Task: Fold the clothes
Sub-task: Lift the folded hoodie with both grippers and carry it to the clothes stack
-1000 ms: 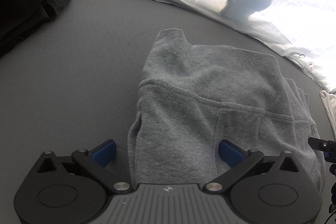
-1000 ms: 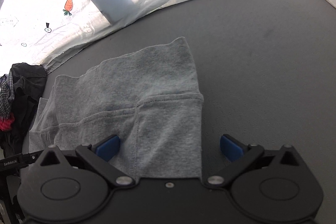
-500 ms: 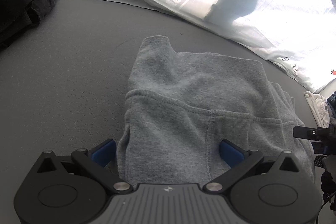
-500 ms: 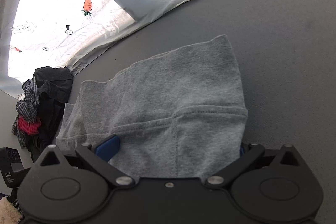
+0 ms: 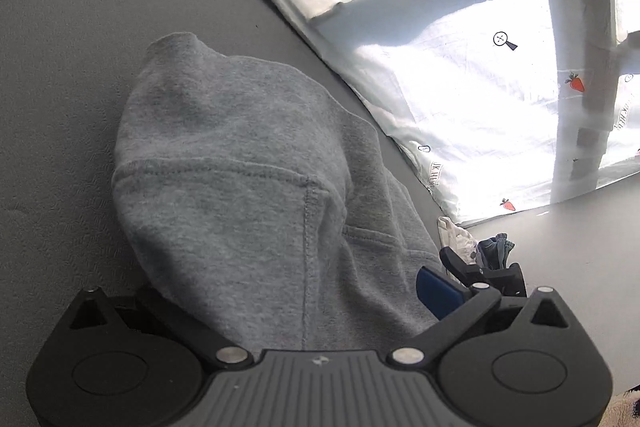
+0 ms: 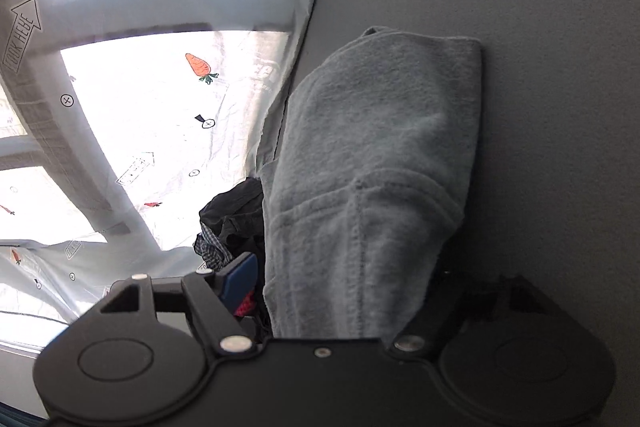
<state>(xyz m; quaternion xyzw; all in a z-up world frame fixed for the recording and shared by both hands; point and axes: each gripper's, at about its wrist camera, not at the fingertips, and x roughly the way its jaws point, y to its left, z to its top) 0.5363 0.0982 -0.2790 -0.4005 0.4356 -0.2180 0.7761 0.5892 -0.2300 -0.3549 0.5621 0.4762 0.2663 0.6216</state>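
On the left, the left tongs [image 5: 288, 307] had the near hem of the grey sweatshirt [image 5: 240, 167] draped between their jaws; one blue pad [image 5: 438, 293] showed clear of the cloth, the other was buried, so I could not tell whether they gripped. The garment lay bunched on the grey bench [image 5: 60, 67], near the carrot-print sheet [image 5: 460, 99], its long axis running away from both cameras toward a rounded far end. Over to the right, the right tongs [image 6: 344, 291] had just been closing with the sweatshirt [image 6: 380, 167] between them, though whether the pads pressed stayed hidden. It looked soft, thick and floppy, not slippery; the stitched seam [image 6: 356, 227] near the hem seemed the firmest hold. Dark clothes [image 6: 232, 219] sat heaped beyond.
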